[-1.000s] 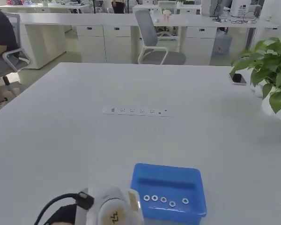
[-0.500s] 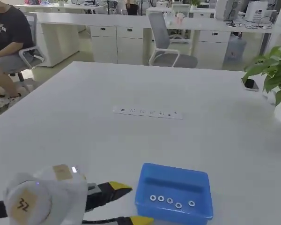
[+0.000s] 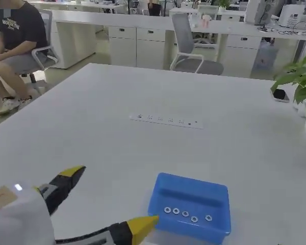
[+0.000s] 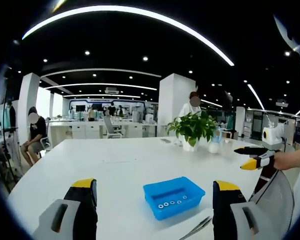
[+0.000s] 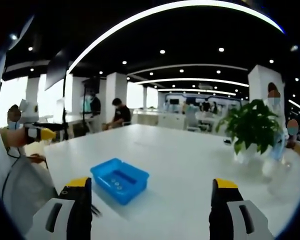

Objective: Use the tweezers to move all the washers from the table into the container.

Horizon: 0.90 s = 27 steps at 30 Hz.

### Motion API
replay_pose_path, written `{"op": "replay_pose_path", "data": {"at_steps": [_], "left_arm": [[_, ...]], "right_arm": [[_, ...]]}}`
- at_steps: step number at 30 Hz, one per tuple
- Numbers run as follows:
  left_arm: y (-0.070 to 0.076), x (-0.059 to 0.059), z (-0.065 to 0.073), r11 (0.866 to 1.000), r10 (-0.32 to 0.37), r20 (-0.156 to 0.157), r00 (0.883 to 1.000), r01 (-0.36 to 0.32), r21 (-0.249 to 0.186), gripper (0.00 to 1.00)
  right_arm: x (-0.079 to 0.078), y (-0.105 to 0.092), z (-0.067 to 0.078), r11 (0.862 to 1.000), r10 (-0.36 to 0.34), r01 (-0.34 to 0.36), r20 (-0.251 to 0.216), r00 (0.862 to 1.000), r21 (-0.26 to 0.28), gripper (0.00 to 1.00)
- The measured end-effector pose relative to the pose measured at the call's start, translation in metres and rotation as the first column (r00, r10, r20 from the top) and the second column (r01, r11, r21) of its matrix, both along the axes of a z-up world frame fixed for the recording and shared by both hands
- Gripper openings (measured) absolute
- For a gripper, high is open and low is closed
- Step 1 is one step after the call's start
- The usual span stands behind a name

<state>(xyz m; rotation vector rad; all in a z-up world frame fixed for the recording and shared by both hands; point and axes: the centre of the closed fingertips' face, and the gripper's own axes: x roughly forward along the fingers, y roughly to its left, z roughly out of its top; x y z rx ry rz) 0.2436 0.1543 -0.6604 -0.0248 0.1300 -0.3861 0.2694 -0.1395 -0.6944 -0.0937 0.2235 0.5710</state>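
Since half a second ago, the left tool (image 3: 108,198) has shifted toward the lower left of the head view and its jaws have spread wider. The headset camera has also moved, while the container keeps its place relative to the power strip.

Nearest, the left tool stands released, its yellow-tipped jaws far apart and nothing between them. The tweezers (image 4: 195,227) lie loose on the counter (image 3: 117,148) just under this tool, beside its right jaw, gripped by neither tool. The right tool (image 5: 152,181) is likewise released, jaws wide and empty, held well off to the right of the left tool.

Just ahead of the left tool's right jaw tip sits the blue container (image 3: 194,190), with five washers (image 3: 185,213) in a row on its floor. No loose washer can be made out on the counter around it.

Farther ahead lie the power strip (image 3: 166,121), then a phone (image 3: 280,95) and a potted plant (image 4: 192,127) near the far edge.

Judged from this layout, the transfer appears finished or nearly so. Only a check for stray washers beyond the field of view would remain.
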Motion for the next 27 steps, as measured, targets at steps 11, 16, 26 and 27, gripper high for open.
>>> {"op": "replay_pose_path", "data": {"at_steps": [11, 16, 26, 27], "left_arm": [[0.017, -0.004, 0.004, 0.998, 0.068, 0.035, 0.997, -0.068, -0.014, 0.99], [0.020, -0.005, 0.004, 0.997, 0.073, 0.041, 0.996, -0.073, -0.008, 0.99], [0.014, -0.003, 0.000, 0.998, 0.064, 0.027, 0.998, -0.063, -0.029, 0.99], [0.013, -0.004, 0.000, 0.998, 0.061, 0.026, 0.998, -0.060, -0.029, 0.99]], "right_arm": [[0.001, -0.001, 0.005, 1.000, 0.024, -0.024, 0.014, 1.000, 0.002, 0.99], [0.002, -0.003, 0.006, 1.000, 0.022, -0.023, 0.010, 1.000, 0.017, 0.99], [0.000, -0.009, 0.008, 0.999, -0.017, 0.016, 0.024, 1.000, 0.033, 0.99], [0.001, -0.009, 0.007, 0.999, -0.019, 0.018, 0.023, 1.000, 0.030, 0.99]]}}
